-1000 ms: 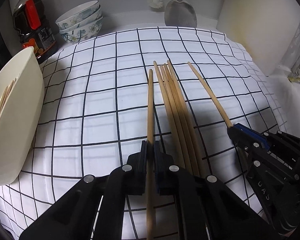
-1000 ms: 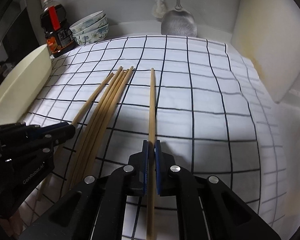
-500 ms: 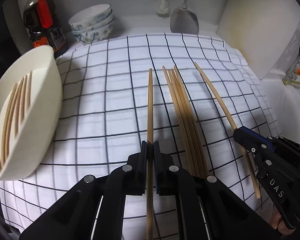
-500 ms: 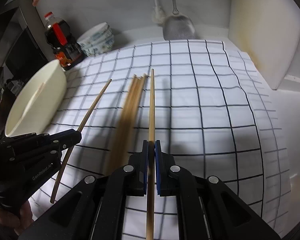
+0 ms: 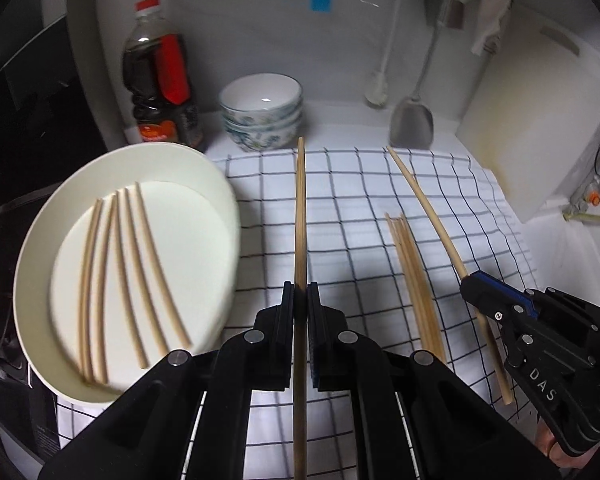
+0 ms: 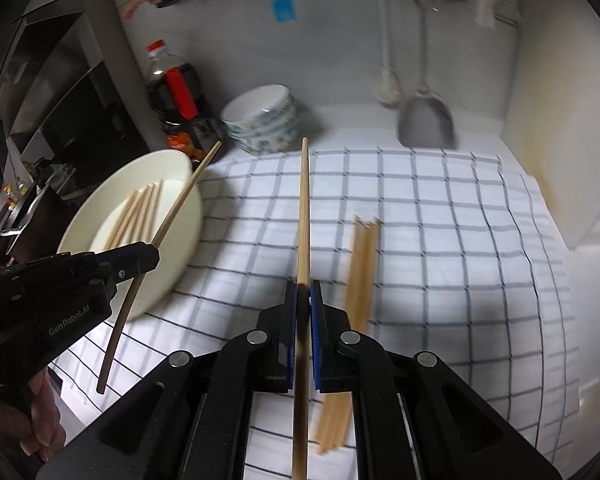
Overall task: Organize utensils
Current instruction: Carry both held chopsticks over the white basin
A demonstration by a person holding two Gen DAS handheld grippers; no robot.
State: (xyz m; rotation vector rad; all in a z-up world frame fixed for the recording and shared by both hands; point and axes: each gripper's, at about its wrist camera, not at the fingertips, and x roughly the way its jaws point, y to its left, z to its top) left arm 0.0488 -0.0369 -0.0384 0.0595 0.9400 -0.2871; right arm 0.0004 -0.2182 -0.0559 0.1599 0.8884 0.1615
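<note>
The left gripper (image 5: 300, 300) has its jaws pinched fully together on a single wooden chopstick (image 5: 300, 216), which runs straight ahead of the jaws and also trails back beneath them; the right gripper (image 6: 303, 300) is clamped the same way on its own chopstick (image 6: 305, 208). Each stick is held near its middle by a thin strip of pad, so the likeliest fault is that it pivots or slides in the grip: a long, smooth, round rod caught at one narrow point can swing tip-down if the hand tilts or jolts. The cream oval dish (image 5: 220, 184), which already has several chopsticks (image 5: 128, 272) lying in it, sits ahead and to the left of the left jaws, and further left still of the right jaws. The tip ahead of the left jaws passes close by the dish's rim, so a low approach could strike the rim and shove or tip the dish. The two held sticks could also knock together if both hands converge on the dish at once. A loose bundle of chopsticks (image 6: 360, 272) lies on the checked cloth (image 6: 460, 240) just right of the right jaws and below them; the trailing end of a held stick could scatter it.
</note>
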